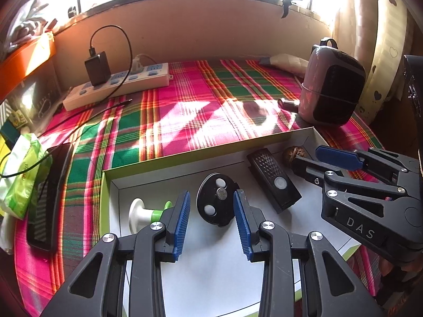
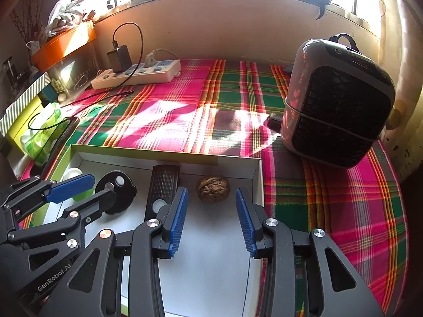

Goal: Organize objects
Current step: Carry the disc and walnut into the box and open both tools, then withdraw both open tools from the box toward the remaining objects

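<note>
White card lines the shallow box in front of you, which sits on the plaid cloth covering the bench. Your left gripper hangs over the box with its jaws apart and nothing between the blue pads; the black round disc lies on the box floor just beyond the tips. To its left lies a white and green spool-shaped piece, partly hidden by the left finger, so what it is stays hard to say. A black remote-like bar lies to the right of the disc.

Your right gripper also hovers with its jaws apart and empty. The walnut rests on the box floor just ahead of the tips, near the box's far right corner, touching neither pad.

Beyond the box, a pink and black heater stands on the cloth at the right, and a white power strip with a black charger plugged in lies by the wall.
</note>
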`<state>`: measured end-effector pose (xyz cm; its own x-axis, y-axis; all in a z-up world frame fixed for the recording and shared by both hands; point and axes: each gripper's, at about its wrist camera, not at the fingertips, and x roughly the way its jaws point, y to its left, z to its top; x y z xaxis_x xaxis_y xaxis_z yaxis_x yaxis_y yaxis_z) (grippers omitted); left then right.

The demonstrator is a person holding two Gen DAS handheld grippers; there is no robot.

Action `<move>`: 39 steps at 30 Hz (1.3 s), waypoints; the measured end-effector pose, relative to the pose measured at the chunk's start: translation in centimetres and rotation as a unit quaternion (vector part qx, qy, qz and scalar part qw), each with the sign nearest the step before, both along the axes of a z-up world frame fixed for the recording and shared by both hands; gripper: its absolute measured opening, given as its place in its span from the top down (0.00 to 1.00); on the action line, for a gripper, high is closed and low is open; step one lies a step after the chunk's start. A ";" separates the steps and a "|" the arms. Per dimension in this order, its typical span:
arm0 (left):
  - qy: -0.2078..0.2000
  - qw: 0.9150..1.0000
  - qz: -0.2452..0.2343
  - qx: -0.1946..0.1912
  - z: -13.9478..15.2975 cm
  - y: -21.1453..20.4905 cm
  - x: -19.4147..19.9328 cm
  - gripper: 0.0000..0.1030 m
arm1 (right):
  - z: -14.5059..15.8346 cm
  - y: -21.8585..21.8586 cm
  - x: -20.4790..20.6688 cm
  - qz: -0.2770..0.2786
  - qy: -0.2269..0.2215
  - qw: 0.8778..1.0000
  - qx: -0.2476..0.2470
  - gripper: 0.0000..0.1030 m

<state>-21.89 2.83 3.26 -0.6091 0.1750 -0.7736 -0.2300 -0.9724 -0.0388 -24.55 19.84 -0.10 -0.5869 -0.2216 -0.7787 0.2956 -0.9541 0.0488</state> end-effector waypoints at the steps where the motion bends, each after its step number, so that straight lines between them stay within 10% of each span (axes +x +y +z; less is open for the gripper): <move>1: 0.000 1.000 0.000 0.003 0.1 -0.1 0.2 0.69 | 0.1 0.0 0.2 0.000 0.002 1.000 -0.001 0.62; 39: 0.064 0.997 0.031 0.009 2.6 -3.7 11.5 0.69 | 2.2 0.9 11.1 -0.023 0.049 0.998 -0.043 0.62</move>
